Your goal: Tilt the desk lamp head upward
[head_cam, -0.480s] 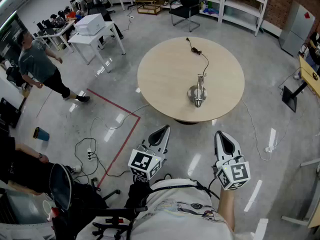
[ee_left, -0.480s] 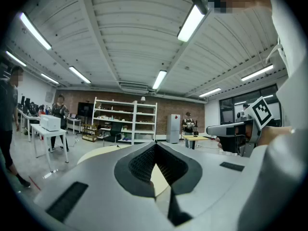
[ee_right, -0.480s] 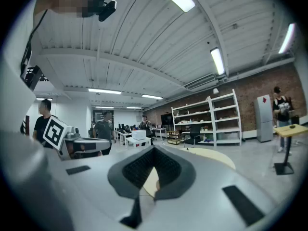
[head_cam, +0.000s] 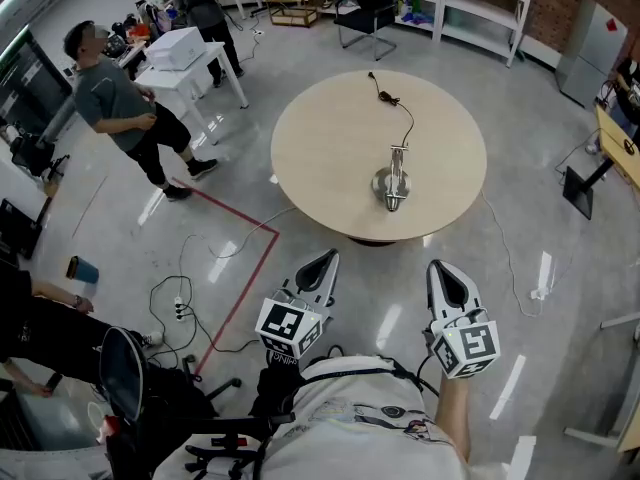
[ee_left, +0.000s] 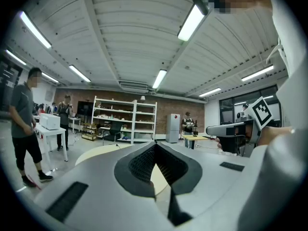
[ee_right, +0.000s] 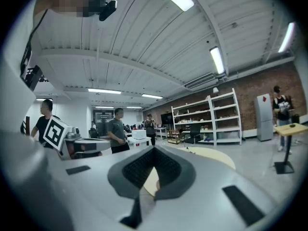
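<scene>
A small silver desk lamp (head_cam: 393,182) stands on the round beige table (head_cam: 330,148), its head pointing toward me and its black cord (head_cam: 394,106) trailing to the far side. Both grippers are held close to my body, well short of the table. My left gripper (head_cam: 322,266) is shut with nothing in it, and so is my right gripper (head_cam: 446,280). In the left gripper view the jaw tips (ee_left: 155,146) meet, with the table (ee_left: 103,151) beyond. The right gripper view likewise shows its tips (ee_right: 154,149) together before the table (ee_right: 216,157).
A person (head_cam: 125,108) in a grey shirt walks on the floor left of the table, near a white table (head_cam: 190,68). A red floor line (head_cam: 250,258) and cables (head_cam: 180,298) lie at the left. Shelving (head_cam: 480,8) stands behind, and a black chair (head_cam: 130,378) is close by me.
The person in the grey shirt has walked toward the white table. Both grippers and the lamp stay as they were.
</scene>
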Tool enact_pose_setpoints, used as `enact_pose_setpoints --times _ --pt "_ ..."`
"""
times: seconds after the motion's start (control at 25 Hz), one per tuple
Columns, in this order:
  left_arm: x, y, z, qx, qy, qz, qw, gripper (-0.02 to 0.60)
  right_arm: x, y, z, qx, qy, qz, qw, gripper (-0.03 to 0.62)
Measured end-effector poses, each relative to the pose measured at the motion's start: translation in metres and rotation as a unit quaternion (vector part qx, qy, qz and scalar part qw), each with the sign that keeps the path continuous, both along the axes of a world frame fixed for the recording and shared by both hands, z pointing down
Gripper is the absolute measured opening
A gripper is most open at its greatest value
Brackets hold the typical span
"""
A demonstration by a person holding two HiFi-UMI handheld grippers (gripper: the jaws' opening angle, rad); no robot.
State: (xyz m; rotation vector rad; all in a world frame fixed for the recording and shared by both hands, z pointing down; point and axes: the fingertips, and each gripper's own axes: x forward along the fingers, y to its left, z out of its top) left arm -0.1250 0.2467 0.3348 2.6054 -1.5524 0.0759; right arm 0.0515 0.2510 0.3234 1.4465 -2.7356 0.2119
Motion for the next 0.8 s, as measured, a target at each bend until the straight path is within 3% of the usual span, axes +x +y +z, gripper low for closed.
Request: enact_pose_setpoints --times 0.6,0.8 --pt "0.025 -0.015 0.016 -0.005 -0.005 -0.005 1.0 0.002 0.009 -0.013 0.017 -0.003 -0.016 -0.028 0.999 0.003" --pt "0.042 -0.005 0.03 -0.022 -0.008 -0.013 0.9996 0.002 0.02 -0.002 0.031 -0.025 -0.021 -0.04 0.999 0.003"
